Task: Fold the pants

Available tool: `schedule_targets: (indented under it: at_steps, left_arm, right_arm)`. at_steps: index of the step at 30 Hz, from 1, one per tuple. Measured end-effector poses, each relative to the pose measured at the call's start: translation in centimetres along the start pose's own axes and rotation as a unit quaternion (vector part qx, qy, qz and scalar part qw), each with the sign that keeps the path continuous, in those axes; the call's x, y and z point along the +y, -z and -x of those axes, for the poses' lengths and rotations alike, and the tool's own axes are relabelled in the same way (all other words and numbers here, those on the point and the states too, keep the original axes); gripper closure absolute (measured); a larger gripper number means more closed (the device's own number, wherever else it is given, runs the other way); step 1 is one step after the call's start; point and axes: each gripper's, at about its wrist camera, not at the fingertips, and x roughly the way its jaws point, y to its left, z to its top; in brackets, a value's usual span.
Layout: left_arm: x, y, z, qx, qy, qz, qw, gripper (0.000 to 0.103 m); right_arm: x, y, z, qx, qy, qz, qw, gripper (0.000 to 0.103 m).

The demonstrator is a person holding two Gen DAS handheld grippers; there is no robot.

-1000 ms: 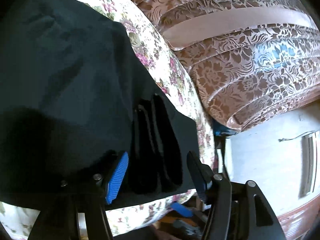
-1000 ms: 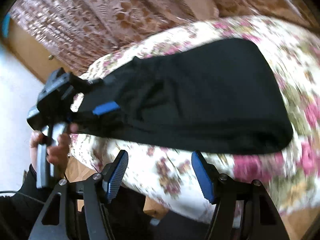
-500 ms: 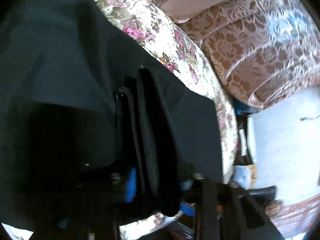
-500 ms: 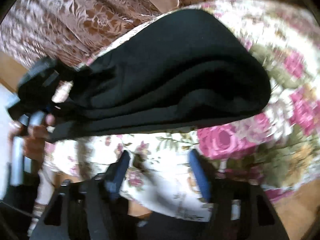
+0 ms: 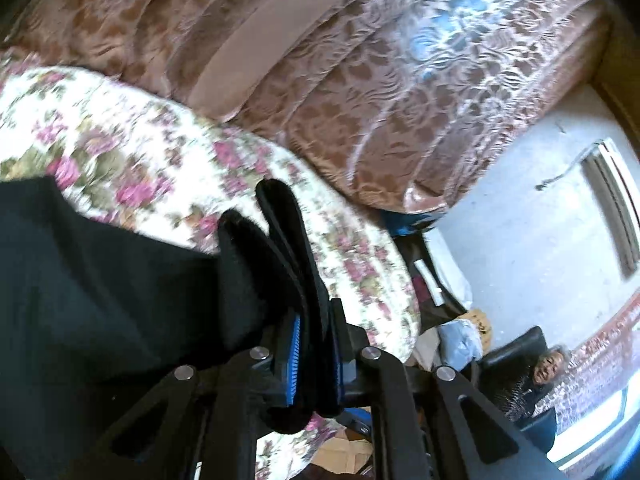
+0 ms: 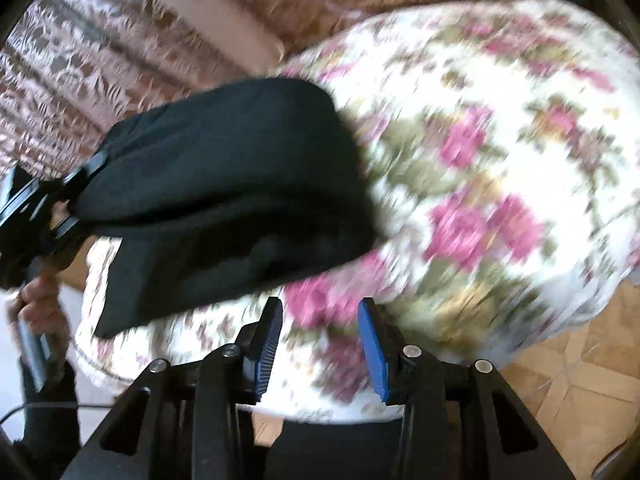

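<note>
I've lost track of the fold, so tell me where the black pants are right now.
The black pants are left of centre in the right wrist view, on the floral cover, one end pinched in the closing left tool.

Left gripper (image 5: 316, 356): black frame, blue ribbed pads; I read the jaws as closing, with several stacked layers of cloth pinched between the pads.
Pants: black fabric pants (image 5: 100, 288), bulk filling my lower left; folded edges (image 5: 280, 240) stick up past the fingertips as thick dark bands.
Surface: rounded cushion in white cloth with pink roses and green leaves (image 5: 140, 160), under the pants, blurred.
Behind: brown and pink floral brocade upholstery (image 5: 380, 100) with a plain pink band, touching the cushion's far edge.
Right side: pale wall (image 5: 520, 220), a framed window or vent (image 5: 612, 208); which one I cannot tell.
Lower right: a seated person (image 5: 540, 380), small and blurred.
</note>
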Motion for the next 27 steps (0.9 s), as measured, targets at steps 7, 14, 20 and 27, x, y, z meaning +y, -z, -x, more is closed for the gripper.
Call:
schedule_targets:
  at_steps: [7, 14, 20, 27]
  left_arm:
    - [-0.1, 0.4, 1.9, -0.016, -0.001, -0.018, 0.9997, 0.092]
    - [7.7, 4.0, 0.6, 0.021, -0.127, 0.039, 0.9909, 0.092]
    - [10.3, 6.5, 0.4, 0.020, -0.134, 0.057, 0.9892, 0.092]
    - [10.0, 6.2, 1.3, 0.029, -0.079, 0.064, 0.9944, 0.071]
  right_arm:
    - [2.0, -3.7, -2.5, -0.025, 0.073, 0.023, 0.997, 0.049]
    - [2.2, -3.1, -4.5, -0.016, 0.102, 0.054, 0.993, 0.079]
    - [2.5, -3.0, -4.1, 0.011, 0.098, 0.090, 0.991, 0.065]
    - [1.0, -3.8, -0.3, 0.046, 0.080, 0.134, 0.987, 0.040]
